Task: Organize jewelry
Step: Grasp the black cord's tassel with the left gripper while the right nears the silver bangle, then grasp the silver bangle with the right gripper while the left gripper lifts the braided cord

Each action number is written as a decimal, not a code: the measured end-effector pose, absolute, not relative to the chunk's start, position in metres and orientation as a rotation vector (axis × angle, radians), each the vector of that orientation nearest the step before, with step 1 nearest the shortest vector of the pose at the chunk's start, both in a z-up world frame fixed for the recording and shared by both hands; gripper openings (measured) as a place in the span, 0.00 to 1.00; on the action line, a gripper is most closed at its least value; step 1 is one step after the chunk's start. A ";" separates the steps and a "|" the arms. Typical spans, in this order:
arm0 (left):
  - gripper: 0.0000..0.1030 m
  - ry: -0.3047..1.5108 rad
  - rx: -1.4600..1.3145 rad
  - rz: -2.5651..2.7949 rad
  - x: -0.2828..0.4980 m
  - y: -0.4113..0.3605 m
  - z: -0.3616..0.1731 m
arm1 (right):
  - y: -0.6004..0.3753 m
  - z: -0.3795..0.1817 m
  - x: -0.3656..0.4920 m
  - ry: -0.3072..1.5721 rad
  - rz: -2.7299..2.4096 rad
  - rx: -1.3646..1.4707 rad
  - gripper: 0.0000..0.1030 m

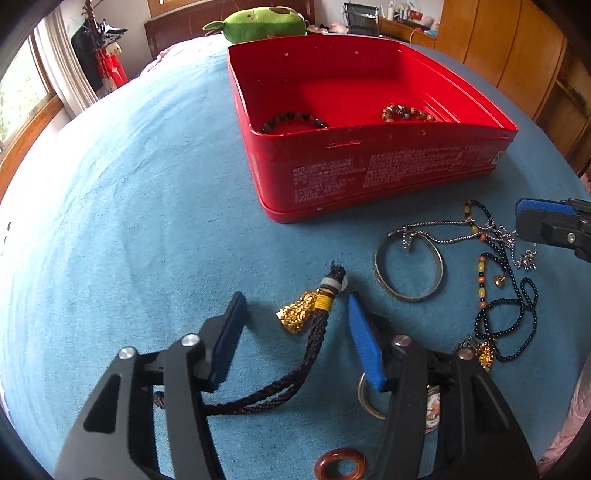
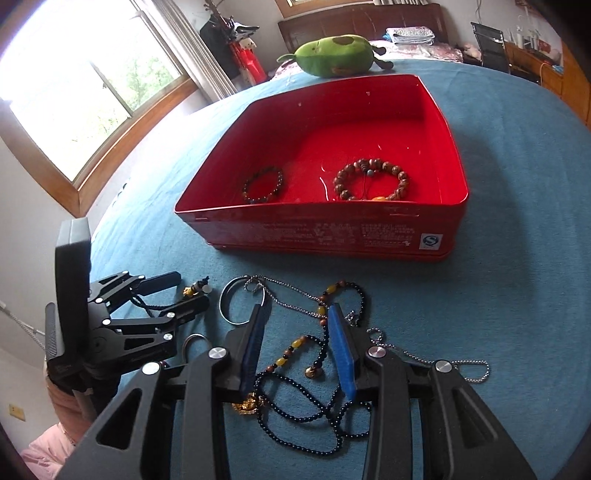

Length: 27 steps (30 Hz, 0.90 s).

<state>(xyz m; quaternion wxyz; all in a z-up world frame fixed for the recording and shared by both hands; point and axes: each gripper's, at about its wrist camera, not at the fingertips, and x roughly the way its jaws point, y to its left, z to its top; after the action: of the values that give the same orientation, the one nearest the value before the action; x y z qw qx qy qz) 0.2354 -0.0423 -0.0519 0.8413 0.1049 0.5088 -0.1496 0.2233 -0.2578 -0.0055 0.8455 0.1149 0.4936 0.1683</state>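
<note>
Left tongs [image 1: 295, 325] gape around the braided cord charm [image 1: 314, 314]; right tongs [image 2: 297, 343] gape over the black bead necklace [image 2: 325, 354].

- I see an open red tin [image 2: 402, 240] holding a dark bead bracelet [image 2: 263, 184] left and brown bead bracelet [image 2: 370, 180] right.
- Near it lie a silver bangle [image 1: 408, 267], tangled black bead necklace [image 2: 332, 402] and gold-tasselled cord [image 1: 306, 332].

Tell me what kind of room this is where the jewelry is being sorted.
Most likely a bedroom. The work surface is a bed under a blue blanket, with a wooden headboard and a green plush toy at its far end. A window and a desk with an office chair stand around it.
</note>
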 end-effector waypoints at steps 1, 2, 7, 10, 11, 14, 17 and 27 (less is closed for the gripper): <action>0.42 1.077 0.216 -0.323 0.235 -0.042 -0.051 | -0.257 -0.006 0.223 1.044 0.357 0.243 0.36; 0.39 1.076 0.217 -0.326 0.234 -0.041 -0.051 | -0.256 -0.007 0.224 1.047 0.359 0.245 0.36; 0.21 1.068 0.234 -0.346 0.228 -0.044 -0.051 | -0.248 -0.012 0.225 1.063 0.376 0.241 0.36; 0.15 1.075 0.202 -0.351 0.229 -0.040 -0.051 | -0.238 -0.014 0.224 1.063 0.393 0.227 0.36; 0.14 1.078 0.190 -0.351 0.231 -0.041 -0.051 | -0.233 -0.014 0.224 1.064 0.406 0.221 0.36; 0.14 1.086 0.137 -0.343 0.235 -0.033 -0.048 | -0.221 -0.018 0.225 1.079 0.438 0.222 0.35; 0.14 1.069 0.123 -0.317 0.235 -0.027 -0.042 | -0.209 -0.022 0.228 1.097 0.461 0.225 0.35; 0.14 1.048 0.078 -0.285 0.236 -0.011 -0.027 | -0.177 -0.030 0.239 1.123 0.471 0.196 0.33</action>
<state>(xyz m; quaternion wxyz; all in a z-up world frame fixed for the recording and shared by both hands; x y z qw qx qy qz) 0.2359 -0.0112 -0.0267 0.8555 0.0373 0.4985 -0.1354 0.2388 -0.1765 -0.0301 0.8159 0.0918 0.5264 0.2206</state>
